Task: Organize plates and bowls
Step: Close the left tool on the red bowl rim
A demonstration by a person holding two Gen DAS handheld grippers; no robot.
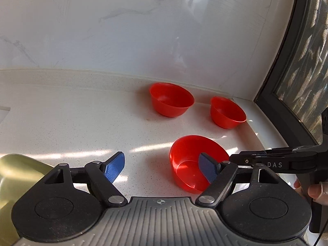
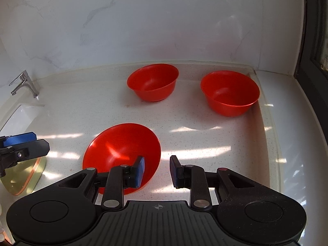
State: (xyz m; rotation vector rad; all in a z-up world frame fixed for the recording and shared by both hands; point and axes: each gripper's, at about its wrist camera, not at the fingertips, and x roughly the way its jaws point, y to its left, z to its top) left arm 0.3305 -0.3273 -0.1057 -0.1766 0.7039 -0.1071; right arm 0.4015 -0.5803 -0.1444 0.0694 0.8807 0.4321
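Red bowls (image 2: 152, 85), gold plate (image 2: 24, 176), white speckled counter (image 2: 82, 110)

My left gripper (image 1: 164, 169) hangs over the speckled counter (image 1: 71, 112) with its blue pads spread wide and nothing between them. Its right pad (image 1: 207, 169) overlaps the nearest red bowl (image 1: 184, 164). Two more red bowls (image 1: 171, 99) (image 1: 226, 112) sit by the marble wall (image 1: 123, 30). A gold plate (image 1: 14, 170) shows at lower left. The right gripper (image 1: 272, 161) reaches in from the right, a hand (image 1: 313, 189) behind it.

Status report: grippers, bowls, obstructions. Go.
Left gripper open, empty. Right gripper open, empty, at near bowl. Two far bowls upright, apart. Gold plate left. Nothing blocking.
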